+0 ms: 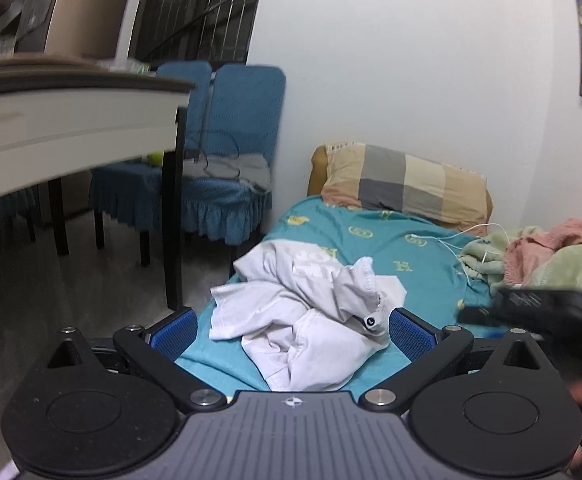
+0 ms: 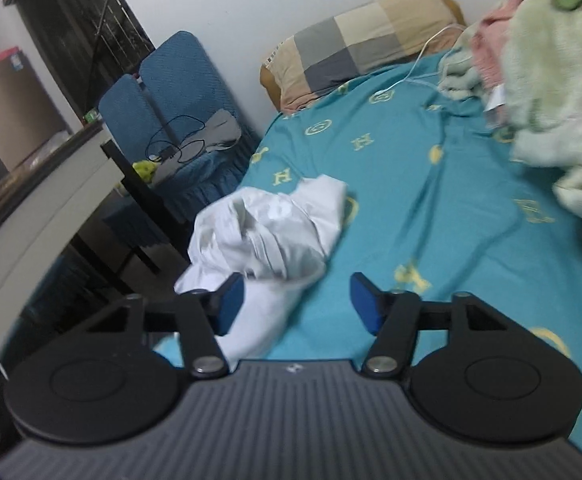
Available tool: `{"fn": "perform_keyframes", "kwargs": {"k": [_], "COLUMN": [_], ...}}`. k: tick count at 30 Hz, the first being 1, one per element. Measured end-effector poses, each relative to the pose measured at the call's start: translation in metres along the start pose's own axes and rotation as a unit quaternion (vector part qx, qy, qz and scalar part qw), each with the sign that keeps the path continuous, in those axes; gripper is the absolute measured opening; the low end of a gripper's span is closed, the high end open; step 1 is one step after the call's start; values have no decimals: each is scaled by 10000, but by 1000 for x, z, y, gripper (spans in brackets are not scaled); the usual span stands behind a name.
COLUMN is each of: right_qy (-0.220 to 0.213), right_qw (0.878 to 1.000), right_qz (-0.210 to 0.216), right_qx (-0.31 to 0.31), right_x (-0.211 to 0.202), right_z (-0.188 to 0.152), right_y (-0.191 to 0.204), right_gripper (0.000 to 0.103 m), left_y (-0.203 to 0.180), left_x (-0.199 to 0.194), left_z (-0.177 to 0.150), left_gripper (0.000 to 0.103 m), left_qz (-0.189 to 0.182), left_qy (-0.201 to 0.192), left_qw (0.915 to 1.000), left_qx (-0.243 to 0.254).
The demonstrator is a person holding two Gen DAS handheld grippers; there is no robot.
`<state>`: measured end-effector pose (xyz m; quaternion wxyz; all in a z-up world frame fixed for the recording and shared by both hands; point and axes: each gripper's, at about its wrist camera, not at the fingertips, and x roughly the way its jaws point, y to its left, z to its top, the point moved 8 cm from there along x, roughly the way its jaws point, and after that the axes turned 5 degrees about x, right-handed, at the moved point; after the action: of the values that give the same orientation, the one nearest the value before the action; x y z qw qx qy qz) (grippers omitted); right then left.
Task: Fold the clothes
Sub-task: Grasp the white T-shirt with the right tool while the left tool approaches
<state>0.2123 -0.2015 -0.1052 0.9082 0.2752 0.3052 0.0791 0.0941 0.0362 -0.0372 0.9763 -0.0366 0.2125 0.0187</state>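
While the white garment (image 1: 303,320) lies crumpled at the bed's (image 2: 431,208) left edge, both released hand-held grippers (image 1: 293,334) (image 2: 297,302) risk dragging it floorward by a loose fold.

Both wrist cameras look low and near along the teal bedsheet (image 1: 375,240) toward the checked pillow (image 1: 407,184), the left one from the bed's foot edge, the right one further right, and both share the crumpled white garment (image 2: 267,236).
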Motion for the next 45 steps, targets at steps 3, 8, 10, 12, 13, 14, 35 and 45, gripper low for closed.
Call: {"fn": "perform_keyframes", "kwargs": {"k": [3,8,10,12,13,14,35,45], "right_qy": [246,652,782,901,860,815,348,503], "right_qw": [9992,9944,9922,9916,9922,9927,9891,9811], "right_qz": [201,528,641,636,654,672,1425,1768], "right_qx": [249,649,730,670,624,578,-92,607], "right_x": [46,116,139,154,155,156,-43,-53], "right_z": [10,4,-1,-5,-5,-4,-3,-14], "right_y": [4,5,5,4,4,3,21,-10], "right_gripper": [48,47,44,25,15,14,9,9], "left_y": [12,25,25,24,24,24,-52,-89], "left_x": [15,40,42,44,45,46,27,68], "left_z": [-4,-8,-7,-7,-6,-6,-26,-42], "left_gripper": [103,103,103,103,102,102,99,77], "left_qz": [-38,-150,-224,-298,-336,-373,-1555,-1305], "left_qy": [133,341,313,285,272,258,125,255], "left_qw": [9997,9980,9979,9978,9977,9976,9861,9909], "left_qx": [-183,-518,-521,-524,-526,-527,579,218]}}
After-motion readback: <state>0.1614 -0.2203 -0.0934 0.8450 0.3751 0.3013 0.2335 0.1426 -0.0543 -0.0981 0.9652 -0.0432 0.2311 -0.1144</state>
